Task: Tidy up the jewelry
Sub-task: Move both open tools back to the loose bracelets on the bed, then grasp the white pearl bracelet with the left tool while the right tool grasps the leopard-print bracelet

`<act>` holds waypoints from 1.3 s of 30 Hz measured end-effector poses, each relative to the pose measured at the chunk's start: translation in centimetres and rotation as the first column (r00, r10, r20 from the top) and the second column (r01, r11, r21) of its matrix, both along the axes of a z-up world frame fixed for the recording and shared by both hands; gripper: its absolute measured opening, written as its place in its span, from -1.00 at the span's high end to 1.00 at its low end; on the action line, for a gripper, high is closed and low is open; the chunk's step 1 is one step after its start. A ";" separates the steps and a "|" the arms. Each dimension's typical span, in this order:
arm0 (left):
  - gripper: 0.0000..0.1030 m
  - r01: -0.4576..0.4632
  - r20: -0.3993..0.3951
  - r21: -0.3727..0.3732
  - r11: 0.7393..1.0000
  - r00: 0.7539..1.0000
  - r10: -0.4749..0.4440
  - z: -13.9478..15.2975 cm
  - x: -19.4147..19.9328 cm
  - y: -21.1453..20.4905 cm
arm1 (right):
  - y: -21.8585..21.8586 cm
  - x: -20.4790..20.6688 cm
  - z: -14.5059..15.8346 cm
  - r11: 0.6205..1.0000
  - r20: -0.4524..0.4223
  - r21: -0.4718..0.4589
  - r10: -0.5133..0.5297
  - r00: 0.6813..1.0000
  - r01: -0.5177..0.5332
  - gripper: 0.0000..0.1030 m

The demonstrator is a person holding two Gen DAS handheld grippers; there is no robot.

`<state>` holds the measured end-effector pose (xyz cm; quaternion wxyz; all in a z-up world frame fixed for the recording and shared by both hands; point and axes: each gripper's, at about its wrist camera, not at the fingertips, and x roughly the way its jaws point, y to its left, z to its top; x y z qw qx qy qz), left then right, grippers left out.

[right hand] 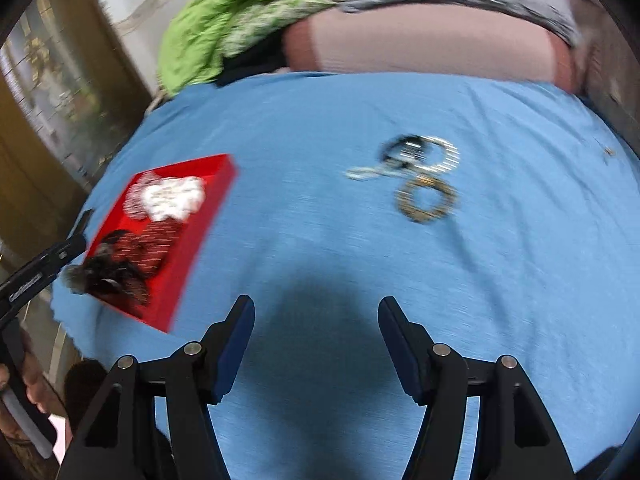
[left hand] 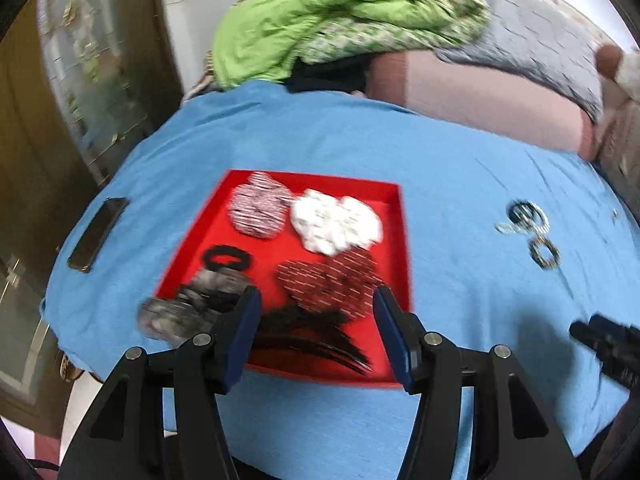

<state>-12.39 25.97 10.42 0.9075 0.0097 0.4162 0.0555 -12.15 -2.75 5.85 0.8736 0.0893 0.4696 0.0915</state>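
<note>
bangles (right hand: pixel 424 176) lie in a small cluster on the blue cloth (right hand: pixel 320 240), well to the right of the red tray (left hand: pixel 396 240): one beaded gold ring nearest, a pale sparkly hoop and a dark ring touching behind it, all blurred. the tray is square and shallow with low walls, and holds soft ruffled scrunchies (left hand: pixel 336 224) in white, striped pink-black and dark red, a plain black hair tie (left hand: pixel 226 260), and a fan of thin black strands at its near edge. a grey mottled scrunchie (left hand: pixel 172 316) spills over the near left corner onto the cloth. left claw (left hand: pixel 316 300) hangs over the tray's near edge, its blue-padded jaws spread and holding nothing. right claw (right hand: pixel 316 308) hangs over bare cloth between tray and bangles, jaws likewise spread and holding nothing, a dark shadow beneath it. a dark phone (left hand: pixel 98 232) lies left of the tray near the cloth's edge. behind, a crumpled green quilt (left hand: pixel 320 20) and a pink pillow (left hand: pixel 480 96) crowd the far edge. open cloth surrounds the bangles on every side.
</note>
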 end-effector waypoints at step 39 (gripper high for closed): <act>0.37 0.551 -0.162 -0.086 0.830 0.815 -0.557 -9.6 17.8 -22.5 | -7.9 10.5 -5.0 0.996 -0.005 0.059 -0.069 0.998 0.069 0.11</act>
